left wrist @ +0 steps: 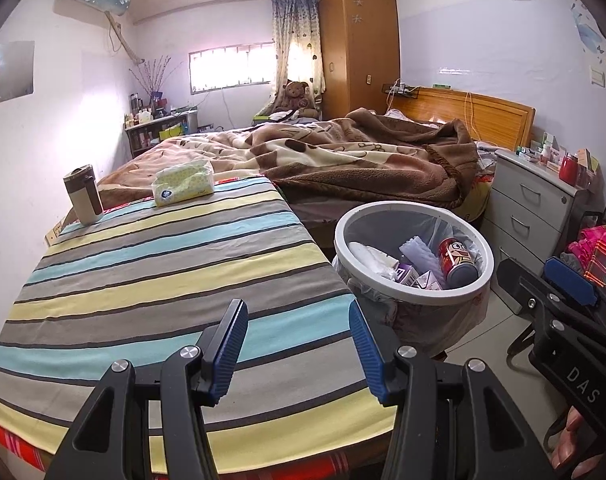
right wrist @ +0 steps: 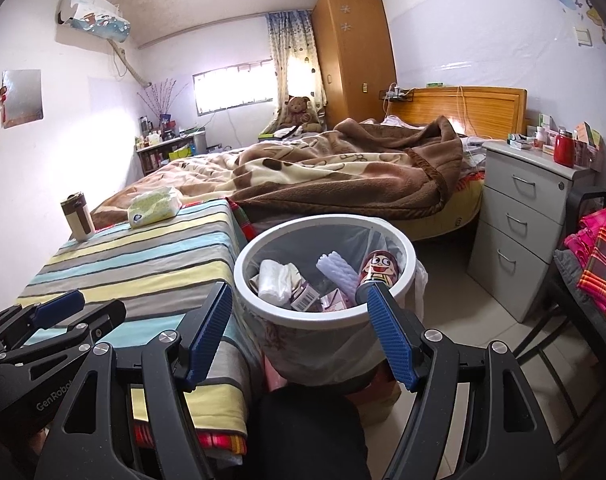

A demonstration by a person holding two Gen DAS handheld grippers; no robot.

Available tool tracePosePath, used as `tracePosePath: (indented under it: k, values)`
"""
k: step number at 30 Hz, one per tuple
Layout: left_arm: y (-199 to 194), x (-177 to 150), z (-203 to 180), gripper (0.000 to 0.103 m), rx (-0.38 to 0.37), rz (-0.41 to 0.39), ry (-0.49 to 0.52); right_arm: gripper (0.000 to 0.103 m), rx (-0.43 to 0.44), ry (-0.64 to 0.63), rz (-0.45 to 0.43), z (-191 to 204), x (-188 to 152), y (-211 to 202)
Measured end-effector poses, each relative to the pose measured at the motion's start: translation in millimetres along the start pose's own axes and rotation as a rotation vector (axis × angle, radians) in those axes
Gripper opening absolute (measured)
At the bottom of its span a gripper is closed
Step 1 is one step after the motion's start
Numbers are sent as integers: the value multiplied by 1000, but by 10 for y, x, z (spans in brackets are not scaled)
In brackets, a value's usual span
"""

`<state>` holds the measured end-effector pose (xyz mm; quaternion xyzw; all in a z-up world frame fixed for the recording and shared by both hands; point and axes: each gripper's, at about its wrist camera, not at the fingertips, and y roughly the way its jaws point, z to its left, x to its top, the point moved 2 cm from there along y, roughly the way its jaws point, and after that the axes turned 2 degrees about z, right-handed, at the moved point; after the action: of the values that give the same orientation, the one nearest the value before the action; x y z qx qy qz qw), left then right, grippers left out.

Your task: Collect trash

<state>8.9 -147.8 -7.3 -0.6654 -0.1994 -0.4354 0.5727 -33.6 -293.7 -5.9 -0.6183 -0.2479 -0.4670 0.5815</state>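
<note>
1. Bedroom behind all else: bed (left wrist: 343,152) heaped with a brown blanket at 12 o'clock, wooden wardrobe (left wrist: 359,44) behind it, grey drawer unit (left wrist: 531,204) at 3 o'clock.
2. Nearer, desk (left wrist: 163,280) under a striped cloth, filling the lower left of the left wrist view; bare of scraps across the whole visible cloth.
3. At 2 o'clock of the desk, on the floor just beside its edge, white-rimmed bin (right wrist: 323,320) with a liner bag; already loaded with a red cartoon can (right wrist: 377,270), a ribbed pale bottle (right wrist: 341,272), crumpled white paper (right wrist: 273,280) and small cartons (right wrist: 303,298).
4. Far on the desk at 11 o'clock, tissue pack (left wrist: 183,184) and a brown-and-cream tumbler (left wrist: 83,194) standing upright; both look like keepers rather than trash.
5. Left tongs (left wrist: 299,354) about half open over the near desk edge, nothing between the pads.
6. Right tongs (right wrist: 299,336) spread wide, framing the near rim of the bin, nothing gripped; can seen just past the right pad, not touched as far as can be told.
7. Judged nearly or fully finished: trash sits in the bin, no loose litter visible on desk or floor; possibly only the liner bag left to deal with.
</note>
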Motion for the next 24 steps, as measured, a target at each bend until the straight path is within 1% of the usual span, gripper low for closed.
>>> tracePosePath:
  k: [24]
  values:
    - [-26,-12,33,52,0,2,-8,71,1,-2,1,32,-20,1]
